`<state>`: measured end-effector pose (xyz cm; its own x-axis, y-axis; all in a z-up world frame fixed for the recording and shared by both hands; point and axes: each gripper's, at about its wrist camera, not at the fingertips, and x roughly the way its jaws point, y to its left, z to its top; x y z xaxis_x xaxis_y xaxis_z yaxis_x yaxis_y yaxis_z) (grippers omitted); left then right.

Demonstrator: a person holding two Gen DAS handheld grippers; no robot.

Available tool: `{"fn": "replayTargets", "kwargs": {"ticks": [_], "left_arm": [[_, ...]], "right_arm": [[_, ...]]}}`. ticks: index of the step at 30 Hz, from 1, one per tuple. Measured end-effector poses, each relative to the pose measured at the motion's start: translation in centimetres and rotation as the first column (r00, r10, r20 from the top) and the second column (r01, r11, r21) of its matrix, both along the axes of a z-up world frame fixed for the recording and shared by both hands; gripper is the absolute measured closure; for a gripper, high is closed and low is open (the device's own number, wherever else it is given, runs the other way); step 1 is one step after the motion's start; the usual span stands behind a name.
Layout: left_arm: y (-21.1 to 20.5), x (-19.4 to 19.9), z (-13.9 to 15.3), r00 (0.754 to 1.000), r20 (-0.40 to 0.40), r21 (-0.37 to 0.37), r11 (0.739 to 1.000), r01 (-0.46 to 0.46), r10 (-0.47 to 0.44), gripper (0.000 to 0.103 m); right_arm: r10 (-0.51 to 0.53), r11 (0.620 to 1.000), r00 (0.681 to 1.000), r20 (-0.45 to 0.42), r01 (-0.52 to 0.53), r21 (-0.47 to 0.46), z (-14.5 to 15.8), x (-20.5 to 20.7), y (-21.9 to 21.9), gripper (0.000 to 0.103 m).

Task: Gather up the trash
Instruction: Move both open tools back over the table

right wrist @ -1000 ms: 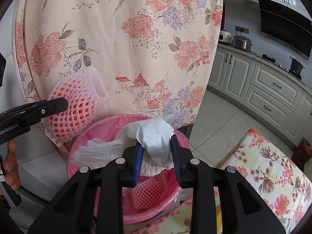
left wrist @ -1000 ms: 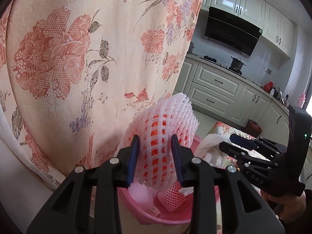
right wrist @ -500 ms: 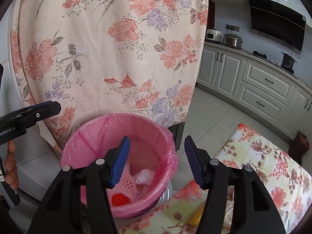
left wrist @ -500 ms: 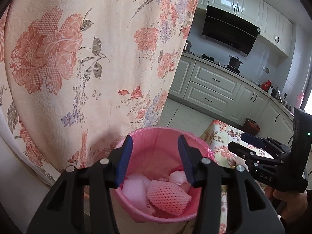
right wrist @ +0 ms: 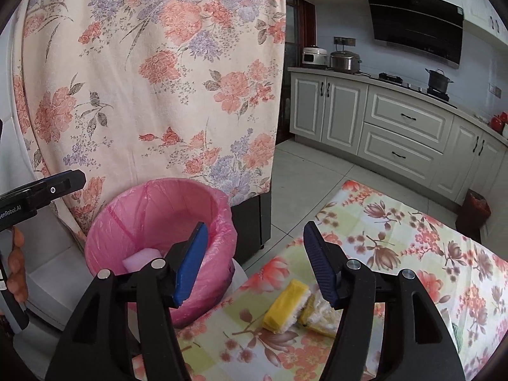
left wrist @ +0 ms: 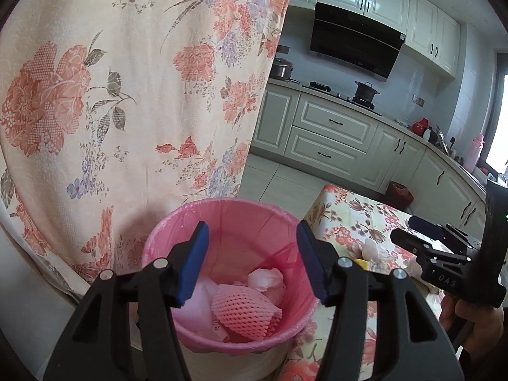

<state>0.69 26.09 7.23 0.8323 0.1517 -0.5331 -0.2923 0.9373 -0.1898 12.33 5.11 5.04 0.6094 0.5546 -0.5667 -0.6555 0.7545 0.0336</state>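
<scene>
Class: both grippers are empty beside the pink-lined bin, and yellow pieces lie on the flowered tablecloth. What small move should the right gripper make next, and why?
Probably carry the right gripper down toward the yellow-and-white piece on the tablecloth. Its jaws are opening with nothing between them, that scrap lies just below its fingers, and the bin already holds the foam net.
</scene>
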Motion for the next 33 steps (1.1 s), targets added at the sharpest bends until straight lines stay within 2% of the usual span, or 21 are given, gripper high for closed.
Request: {"fn": "replayTargets", "kwargs": {"ticks": [3,16,33], "left_arm": [[-1.3,0.3,0.1,1.0,0.0,0.004,1.0,0.018,-0.018,0.043],[-6.6,2.2,0.3,0.995,-0.007,0.017,0.995,0.098,-0.098,0.043],[-13.2,5.6,-0.6,0.979,-0.037,0.02,0.98,0.199,-0.198,0.043]], "right_arm": [[-0.033,0.999,0.999,-0.003,0.033,0.008,-0.1,0.0,-2.1,0.042],[-0.162,0.987,0.987,-0.011,0.163,0.016,-0.7,0.6,-11.0,0.042],[-0.284,0.958,0.958,-0.04,0.285,0.027,-2.5,1.0,-20.1,0.038]]}}
